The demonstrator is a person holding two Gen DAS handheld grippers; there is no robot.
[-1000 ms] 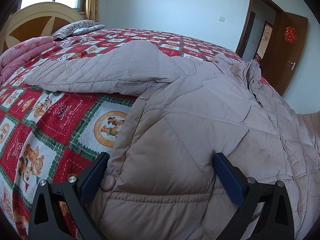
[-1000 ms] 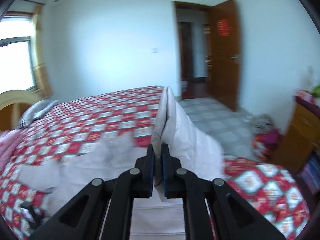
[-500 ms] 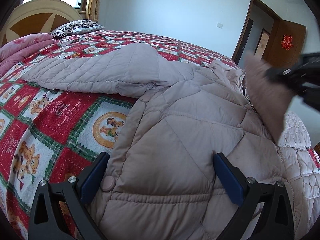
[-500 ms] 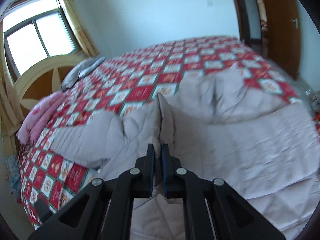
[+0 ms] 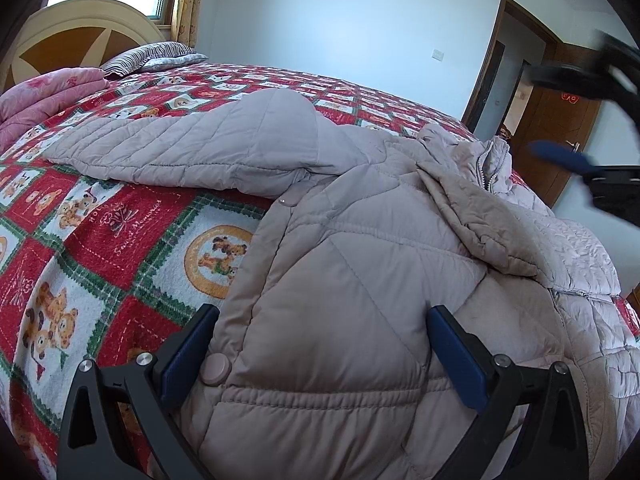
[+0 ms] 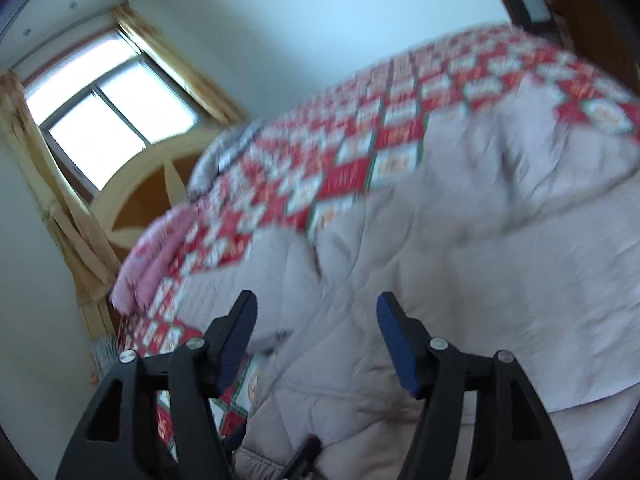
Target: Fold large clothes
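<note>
The padded winter coat (image 5: 360,280) lay spread on the bed (image 5: 120,240), the left hand-held gripper (image 5: 320,352) resting with jaws apart over its near hem, probably to pin it, while the right hand-held gripper (image 6: 316,344) hovered above, jaws apart and empty.

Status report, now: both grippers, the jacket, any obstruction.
Left gripper open, straddling the jacket hem. Right gripper open, empty, above the jacket. One sleeve lies folded across the chest; other sleeve spread on the bedspread. No obstruction seen.
</note>
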